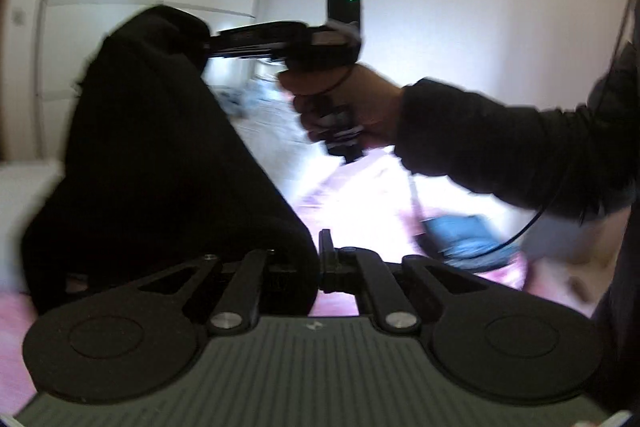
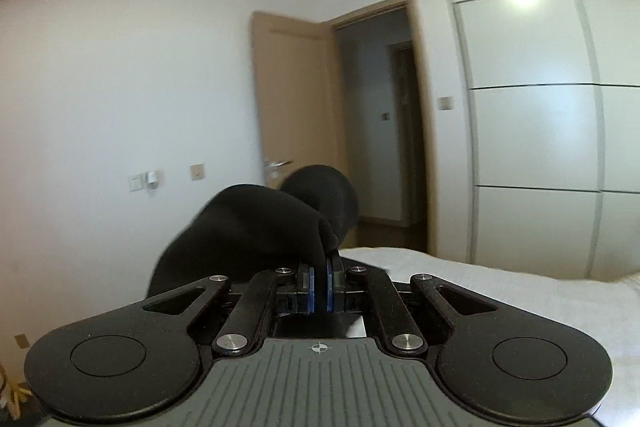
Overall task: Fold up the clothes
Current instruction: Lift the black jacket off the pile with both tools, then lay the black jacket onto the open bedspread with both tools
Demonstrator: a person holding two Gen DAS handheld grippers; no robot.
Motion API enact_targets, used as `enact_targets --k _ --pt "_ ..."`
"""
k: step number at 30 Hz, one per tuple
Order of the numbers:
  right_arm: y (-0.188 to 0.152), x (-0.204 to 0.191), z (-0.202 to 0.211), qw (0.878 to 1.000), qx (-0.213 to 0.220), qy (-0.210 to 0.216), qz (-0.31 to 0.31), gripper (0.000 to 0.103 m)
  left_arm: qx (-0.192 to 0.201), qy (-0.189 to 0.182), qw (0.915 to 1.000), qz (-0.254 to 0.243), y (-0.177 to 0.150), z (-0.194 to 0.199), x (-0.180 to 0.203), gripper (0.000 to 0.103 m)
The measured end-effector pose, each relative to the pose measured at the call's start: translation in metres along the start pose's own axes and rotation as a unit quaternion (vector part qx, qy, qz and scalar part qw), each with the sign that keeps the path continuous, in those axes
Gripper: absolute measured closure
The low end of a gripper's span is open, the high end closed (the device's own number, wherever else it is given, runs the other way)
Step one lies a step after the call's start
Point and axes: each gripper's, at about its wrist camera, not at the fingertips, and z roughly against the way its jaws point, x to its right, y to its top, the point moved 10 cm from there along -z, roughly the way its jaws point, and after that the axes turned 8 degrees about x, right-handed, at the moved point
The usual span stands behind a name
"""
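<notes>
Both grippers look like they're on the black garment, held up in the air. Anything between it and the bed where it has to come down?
Nothing visible. The black garment hangs between the right gripper and the left gripper, both shut on it. The pink bedding below is bare where it shows; a blue item lies off to the side. The garment hides part of the bed.

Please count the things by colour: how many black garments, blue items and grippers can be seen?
Black cloth garment: 1
Blue fabric item on the pink bed cover: 1
Grippers: 2, left gripper, right gripper
Total: 4
</notes>
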Motion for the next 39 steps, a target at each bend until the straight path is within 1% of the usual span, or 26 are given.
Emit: enact_targets --k 1,2,3,4,5,6,7,9,12,13,15,16,18,21,24,25,27,28,30,32,33,34,35,36,37,39 --pt "-0.018 0.026 0.021 1.0 -0.021 -0.017 -0.001 0.096 -0.023 -0.024 0.9989 0.033 -0.016 -0.028 0.019 0.069" --pt "-0.036 0.052 0.042 0.998 -0.042 -0.035 -0.002 0.091 -0.046 -0.046 0.9958 0.064 -0.033 -0.055 0.037 0.058" --pt "-0.055 0.08 0.063 0.996 -0.068 -0.06 -0.002 0.06 -0.083 -0.043 0.9937 0.062 -0.055 -0.074 0.048 0.049" --pt "-0.08 0.112 0.084 0.988 -0.108 -0.11 -0.001 0.025 -0.12 -0.039 0.9902 0.06 -0.077 -0.093 0.058 0.049" --pt "-0.107 0.141 0.108 0.976 -0.148 -0.163 -0.001 0.022 -0.156 -0.035 0.9854 0.058 -0.1 -0.111 0.069 0.049" --pt "-0.13 0.161 0.134 0.965 -0.173 -0.194 -0.012 0.022 -0.192 -0.031 0.9792 0.056 -0.122 -0.128 0.078 0.049" --pt "-0.148 0.174 0.161 0.959 -0.181 -0.216 -0.033 0.022 -0.225 -0.017 0.9727 0.054 -0.148 -0.133 0.077 0.049" --pt "-0.182 0.189 0.207 0.947 -0.194 -0.246 -0.077 0.022 -0.24 -0.014 0.9672 0.084 -0.177 -0.131 0.066 0.05" --pt "-0.242 0.191 0.263 0.925 -0.23 -0.272 -0.135 0.022 -0.3 0.029 0.9486 0.097 -0.225 -0.125 0.026 0.049" --pt "-0.26 0.19 0.28 0.916 -0.243 -0.278 -0.154 0.022 -0.306 0.031 0.947 0.094 -0.235 -0.129 0.004 0.049" --pt "-0.291 0.176 0.297 0.903 -0.269 -0.28 -0.183 0.022 -0.306 0.04 0.9476 0.084 -0.237 -0.124 -0.025 0.046" --pt "-0.305 0.167 0.299 0.898 -0.278 -0.28 -0.196 0.022 -0.305 0.048 0.9478 0.078 -0.237 -0.123 -0.041 0.039" --pt "-0.331 0.146 0.301 0.887 -0.292 -0.28 -0.224 0.022 -0.305 0.073 0.9479 0.056 -0.24 -0.122 -0.087 0.037" --pt "-0.368 0.108 0.289 0.873 -0.315 -0.27 -0.257 0.018 -0.311 0.104 0.9448 0.0 -0.25 -0.133 -0.163 0.033" --pt "-0.402 0.078 0.252 0.862 -0.33 -0.264 -0.28 0.015 -0.316 0.111 0.9409 -0.047 -0.259 -0.169 -0.235 0.033" --pt "-0.409 0.073 0.24 0.858 -0.331 -0.269 -0.287 0.015 -0.318 0.107 0.9401 -0.06 -0.26 -0.185 -0.258 0.032" --pt "-0.41 0.073 0.22 0.855 -0.317 -0.286 -0.295 0.014 -0.32 0.082 0.9407 -0.077 -0.265 -0.215 -0.289 0.031" --pt "-0.411 0.076 0.21 0.854 -0.309 -0.296 -0.297 0.014 -0.328 0.068 0.9381 -0.09 -0.272 -0.235 -0.304 0.031" --pt "-0.416 0.084 0.189 0.851 -0.302 -0.317 -0.29 0.012 -0.355 0.046 0.9272 -0.111 -0.29 -0.26 -0.325 0.032" --pt "-0.426 0.092 0.17 0.848 -0.311 -0.33 -0.275 0.009 -0.393 0.018 0.9136 -0.102 -0.311 -0.269 -0.334 0.04" --pt "-0.438 0.095 0.161 0.842 -0.334 -0.335 -0.26 0.009 -0.411 0.004 0.907 -0.091 -0.321 -0.27 -0.336 0.061" --pt "-0.455 0.096 0.156 0.831 -0.368 -0.338 -0.245 0.009 -0.416 0.002 0.906 -0.077 -0.324 -0.269 -0.339 0.081" --pt "-0.468 0.096 0.154 0.823 -0.396 -0.332 -0.237 0.009 -0.42 0.0 0.9051 -0.063 -0.327 -0.267 -0.341 0.086" --pt "-0.477 0.094 0.154 0.815 -0.419 -0.327 -0.229 0.017 -0.408 0.001 0.9114 -0.055 -0.319 -0.26 -0.342 0.092" --pt "-0.478 0.092 0.16 0.813 -0.429 -0.323 -0.225 0.041 -0.395 0.002 0.9174 -0.046 -0.311 -0.252 -0.343 0.096" --pt "-0.466 0.088 0.178 0.812 -0.434 -0.318 -0.227 0.07 -0.364 0.006 0.9305 -0.04 -0.286 -0.237 -0.347 0.096"
